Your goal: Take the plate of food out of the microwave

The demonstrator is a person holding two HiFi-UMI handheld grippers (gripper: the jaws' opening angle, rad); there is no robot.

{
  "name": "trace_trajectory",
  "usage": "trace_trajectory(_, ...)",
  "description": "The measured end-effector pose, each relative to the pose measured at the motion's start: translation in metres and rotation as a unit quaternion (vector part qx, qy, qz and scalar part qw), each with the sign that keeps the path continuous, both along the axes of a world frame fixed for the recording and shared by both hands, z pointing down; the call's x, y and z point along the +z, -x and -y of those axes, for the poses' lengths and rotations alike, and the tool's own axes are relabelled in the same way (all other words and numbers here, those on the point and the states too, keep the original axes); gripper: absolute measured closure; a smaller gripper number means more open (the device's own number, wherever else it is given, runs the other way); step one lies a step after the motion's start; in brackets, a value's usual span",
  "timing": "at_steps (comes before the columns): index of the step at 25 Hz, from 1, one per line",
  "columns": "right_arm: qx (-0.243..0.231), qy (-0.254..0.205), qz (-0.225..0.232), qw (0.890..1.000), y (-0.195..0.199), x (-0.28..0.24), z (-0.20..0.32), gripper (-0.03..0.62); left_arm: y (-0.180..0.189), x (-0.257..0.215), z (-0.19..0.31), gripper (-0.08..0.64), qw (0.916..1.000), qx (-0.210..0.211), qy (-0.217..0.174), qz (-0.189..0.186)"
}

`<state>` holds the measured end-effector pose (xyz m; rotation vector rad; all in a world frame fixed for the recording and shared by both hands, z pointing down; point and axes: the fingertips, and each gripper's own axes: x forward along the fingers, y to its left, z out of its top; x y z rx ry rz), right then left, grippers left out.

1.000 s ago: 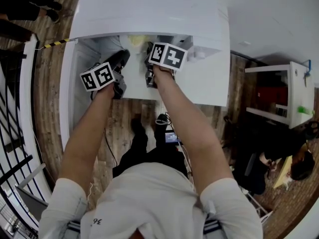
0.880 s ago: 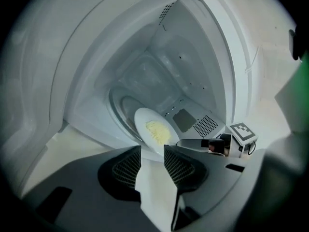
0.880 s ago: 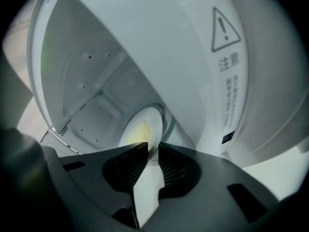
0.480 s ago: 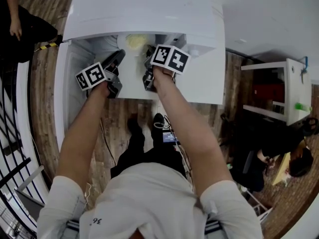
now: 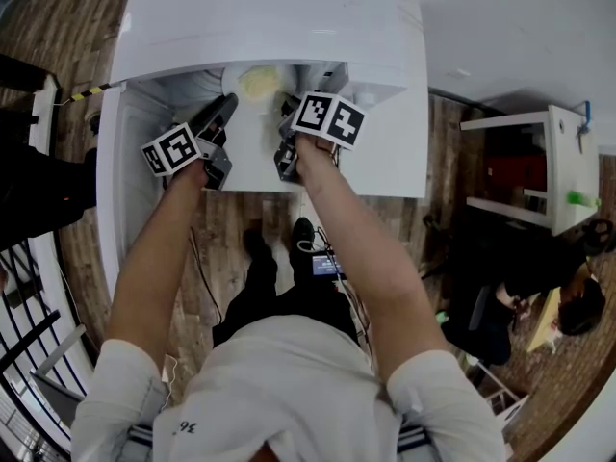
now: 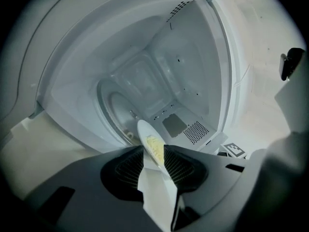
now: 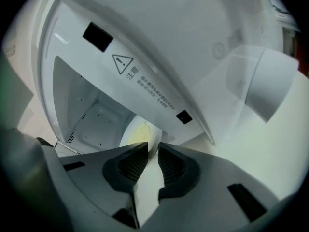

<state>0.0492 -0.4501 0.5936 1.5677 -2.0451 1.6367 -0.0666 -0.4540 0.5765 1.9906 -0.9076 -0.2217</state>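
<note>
Setting: white microwave [image 5: 279, 17], door open, on a white tabletop [image 5: 385, 162].
Plate [image 6: 143, 129]: carries yellow food [image 6: 154, 149], at the microwave's mouth.
Left gripper [image 6: 154, 148]: jaws wide, just been opening, plate's rim between them.
Right gripper [image 7: 153, 145]: jaws narrow, just been closing, clamped on the plate's rim.

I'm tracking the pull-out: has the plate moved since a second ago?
Yes, slightly. In the head view more of the plate and its yellow food shows past the front edge of the microwave, so it has slid outward, toward the person.
</note>
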Motion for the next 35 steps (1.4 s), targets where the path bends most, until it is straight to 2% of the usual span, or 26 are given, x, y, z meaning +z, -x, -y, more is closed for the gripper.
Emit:
trace_trajectory(2, -0.001, -0.001, 0.002, 1.000, 0.000, 0.000, -0.001, 0.526, 0.001, 0.001, -0.001, 0.443, 1.0000, -0.006, 0.001, 0.002)
trace_trajectory(3, -0.002, -0.001, 0.003, 1.000, -0.001, 0.000, -0.001, 0.526, 0.002, 0.002, -0.002, 0.475, 0.9999, -0.010, 0.002, 0.003)
trace_trajectory(9, -0.007, -0.006, -0.001, 1.000, -0.005, 0.000, -0.002, 0.526, 0.000, 0.000, -0.005, 0.495, 0.9998, -0.018, 0.005, -0.003)
trace_trajectory(17, -0.016, -0.019, 0.008, 1.000, -0.007, -0.012, -0.012, 0.526, -0.003, -0.011, -0.016, 0.495, 0.9996, -0.027, 0.006, -0.004)
trace_trajectory(24, -0.025, -0.028, 0.020, 0.999, -0.008, -0.026, -0.026, 0.526, -0.003, -0.022, -0.030, 0.496, 0.9988, -0.042, 0.024, -0.009)
trace_trajectory(35, -0.025, -0.034, 0.039, 0.998, -0.012, -0.052, -0.067, 0.531, -0.007, -0.049, -0.074, 0.497, 0.9983, -0.050, 0.027, -0.008)
